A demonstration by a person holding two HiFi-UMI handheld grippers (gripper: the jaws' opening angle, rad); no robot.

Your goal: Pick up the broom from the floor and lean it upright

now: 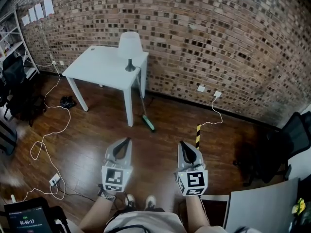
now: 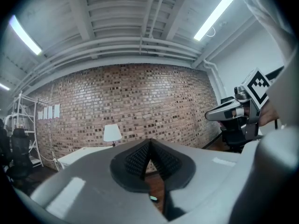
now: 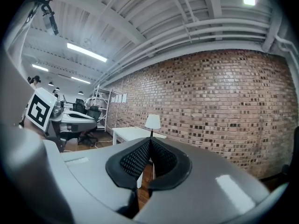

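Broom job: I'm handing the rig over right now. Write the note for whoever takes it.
Left gripper: shut, empty.
Right gripper: shut, empty. Both are held out in front, well short of the table.
Broom: green head on the floor, handle leaning up against the white table near the lamp.
Done: the broom looks propped upright, with neither gripper on it.
Left: probably nothing; check that it is stable.

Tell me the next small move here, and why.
Probably just hold both grippers back. The broom has its green head on the floor, and its handle seems to lean against the white table already. The left gripper and right gripper are shut, empty and well short of it.
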